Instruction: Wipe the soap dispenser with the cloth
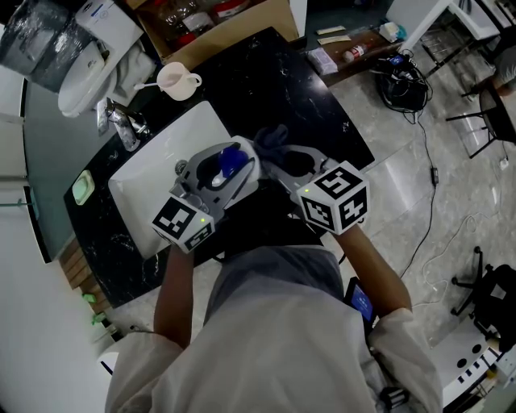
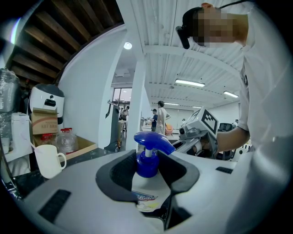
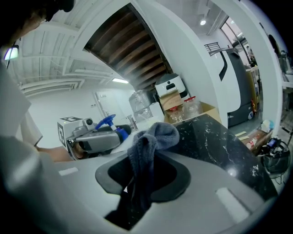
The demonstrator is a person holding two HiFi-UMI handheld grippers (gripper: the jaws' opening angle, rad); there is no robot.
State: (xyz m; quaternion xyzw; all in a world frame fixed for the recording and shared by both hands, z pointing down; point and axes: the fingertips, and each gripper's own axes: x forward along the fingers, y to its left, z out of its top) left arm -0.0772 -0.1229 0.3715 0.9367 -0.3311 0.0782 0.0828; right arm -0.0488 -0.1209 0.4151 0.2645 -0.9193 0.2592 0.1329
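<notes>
The soap dispenser (image 2: 147, 161), a white bottle with a blue pump head, stands upright between the jaws of my left gripper (image 2: 149, 178), which is shut on its body. In the head view the dispenser (image 1: 230, 162) is held above the front of the white sink (image 1: 153, 165). My right gripper (image 3: 142, 176) is shut on a grey-blue cloth (image 3: 147, 141) that bunches up above its jaws. The cloth (image 1: 272, 139) sits just right of the dispenser, a small gap apart. In the right gripper view the left gripper (image 3: 94, 137) and the pump head (image 3: 108, 122) show at the left.
A black marble counter (image 1: 274, 89) surrounds the sink. A faucet (image 1: 125, 125) and a white mug (image 1: 179, 81) stand behind it, and a cardboard box (image 1: 218, 20) lies farther back. A soap dish (image 1: 82, 187) sits at the sink's left. Cables (image 1: 403, 89) lie on the floor at the right.
</notes>
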